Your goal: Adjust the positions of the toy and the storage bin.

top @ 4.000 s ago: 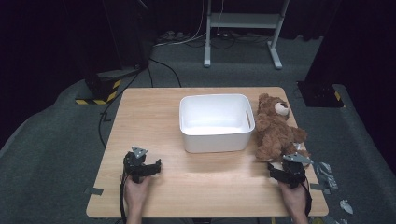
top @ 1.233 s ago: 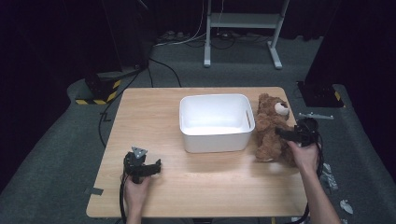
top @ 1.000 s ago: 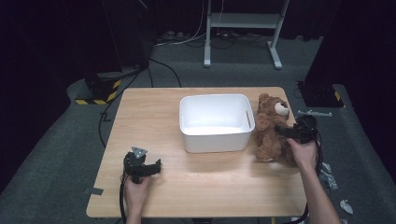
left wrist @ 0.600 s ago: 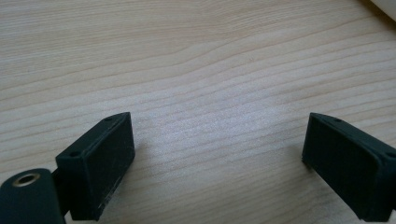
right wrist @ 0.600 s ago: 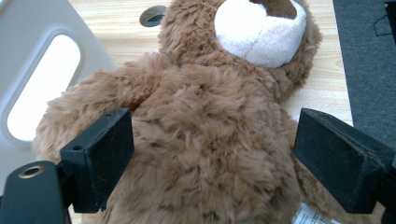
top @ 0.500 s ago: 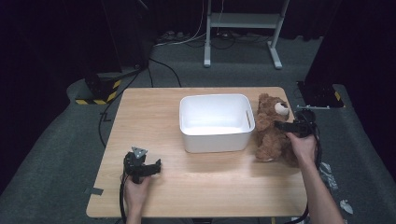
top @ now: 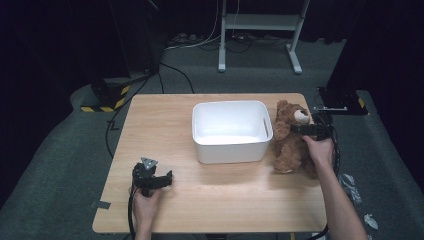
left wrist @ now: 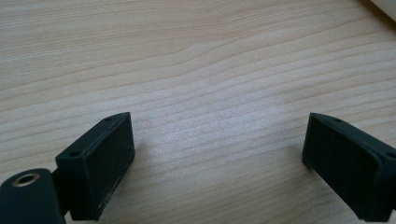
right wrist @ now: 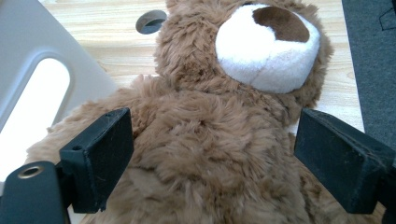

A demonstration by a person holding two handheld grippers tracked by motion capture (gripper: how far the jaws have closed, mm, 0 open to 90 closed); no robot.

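Note:
A brown teddy bear [top: 289,140] with a white muzzle lies on the wooden table [top: 165,120], right of a white plastic bin [top: 231,131]. My right gripper [top: 296,129] hovers over the bear's chest, open, its jaws spread on either side of the bear's upper body [right wrist: 205,140] below the muzzle. The bin's handle slot [right wrist: 32,100] shows at the left of the right gripper view. My left gripper [top: 162,179] rests near the table's front left, open, with bare wood [left wrist: 215,116] between its jaws.
The bin is empty and sits mid-table. A round hole [right wrist: 151,21] in the tabletop lies beyond the bear's head. The table's right edge [top: 316,150] runs close behind the bear. A metal stand [top: 260,25] and cables are on the floor beyond.
My right gripper has travelled from the table's front right corner up to the bear and now sits over its chest. The left gripper has stayed put.

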